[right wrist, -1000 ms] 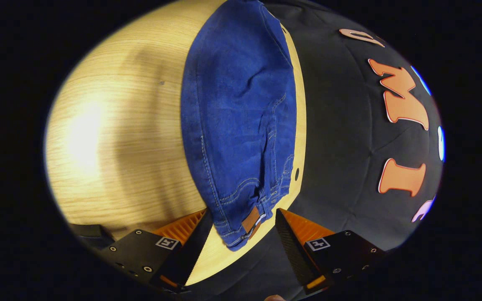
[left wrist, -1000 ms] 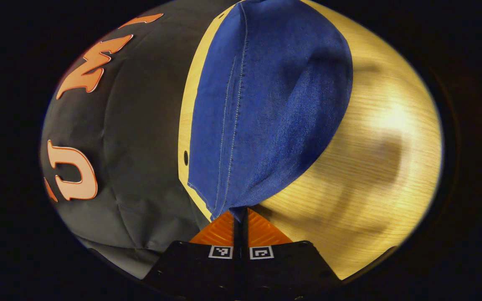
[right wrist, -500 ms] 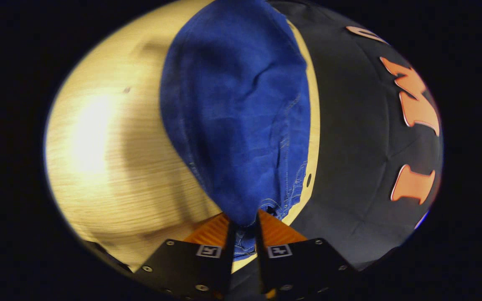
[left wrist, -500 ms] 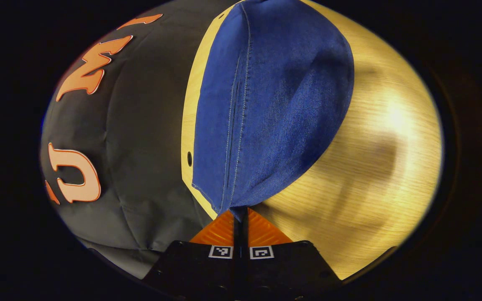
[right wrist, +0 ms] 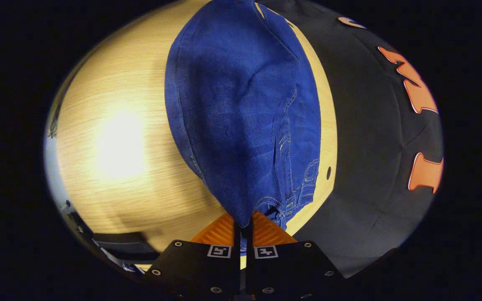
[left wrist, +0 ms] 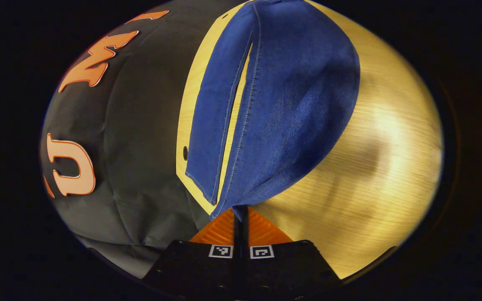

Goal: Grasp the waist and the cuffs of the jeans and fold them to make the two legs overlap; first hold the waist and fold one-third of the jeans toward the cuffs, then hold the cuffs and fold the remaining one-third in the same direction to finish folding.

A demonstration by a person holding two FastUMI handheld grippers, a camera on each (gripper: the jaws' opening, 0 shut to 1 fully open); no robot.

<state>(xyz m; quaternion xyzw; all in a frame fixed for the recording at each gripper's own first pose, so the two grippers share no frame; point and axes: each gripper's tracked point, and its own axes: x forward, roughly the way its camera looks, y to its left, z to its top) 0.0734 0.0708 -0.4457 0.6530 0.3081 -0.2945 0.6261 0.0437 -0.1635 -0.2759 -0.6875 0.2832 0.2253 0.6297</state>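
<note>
The left gripper [left wrist: 240, 215] is clenched on a cuff of the jeans [left wrist: 283, 104], lifting that leg off the table [left wrist: 383, 167]. The right gripper [right wrist: 244, 221] grips the waist end, near the table's edge by the booth wall.

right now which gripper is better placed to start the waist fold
Right. The right gripper is shut on the waist end of the jeans; the left gripper holds the cuff end.

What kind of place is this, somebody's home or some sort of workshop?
Most likely a recording booth set up for practising chores, not a home. A pair of blue jeans lies on a bare wooden table, a black cloth wall hangs right behind it, and two handheld grippers pinch the denim.
</note>
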